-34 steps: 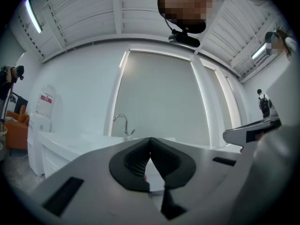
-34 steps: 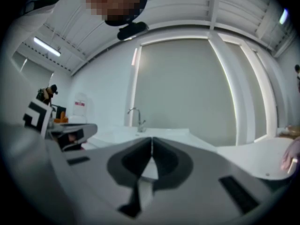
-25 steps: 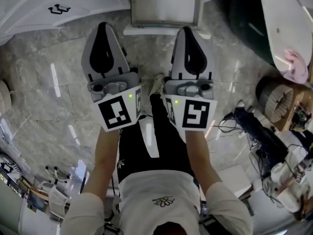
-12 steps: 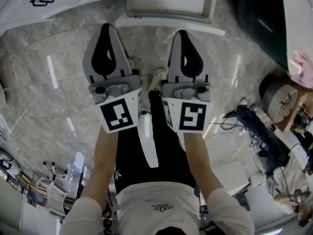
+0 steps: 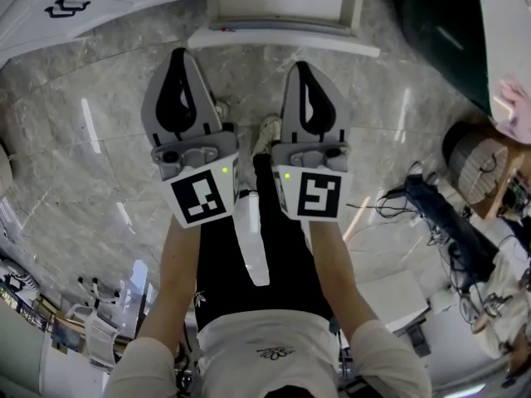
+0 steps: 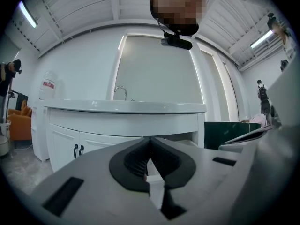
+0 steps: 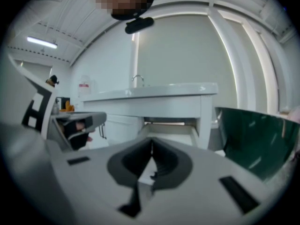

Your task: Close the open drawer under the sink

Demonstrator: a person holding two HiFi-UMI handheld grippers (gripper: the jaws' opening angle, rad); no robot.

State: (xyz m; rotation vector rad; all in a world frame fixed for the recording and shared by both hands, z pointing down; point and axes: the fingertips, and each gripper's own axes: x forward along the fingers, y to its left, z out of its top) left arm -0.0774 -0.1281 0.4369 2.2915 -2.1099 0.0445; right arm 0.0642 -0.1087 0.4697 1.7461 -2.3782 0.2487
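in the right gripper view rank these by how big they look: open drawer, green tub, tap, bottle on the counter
1. dark green glossy tub, though it may just be nearer the camera
2. open white drawer
3. white red-labelled bottle and chrome tap: both tiny, too alike to rank

Floor: glossy grey marble, streaked with light reflections.
Walls: plain white.
Ceiling lights: bright strips.
Furniture: orange chair far left; white cabinet doors, black handles.

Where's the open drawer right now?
In the head view the open drawer sits top centre, just ahead of the left hand-held gripper and right hand-held gripper, with a dark green object to its right.
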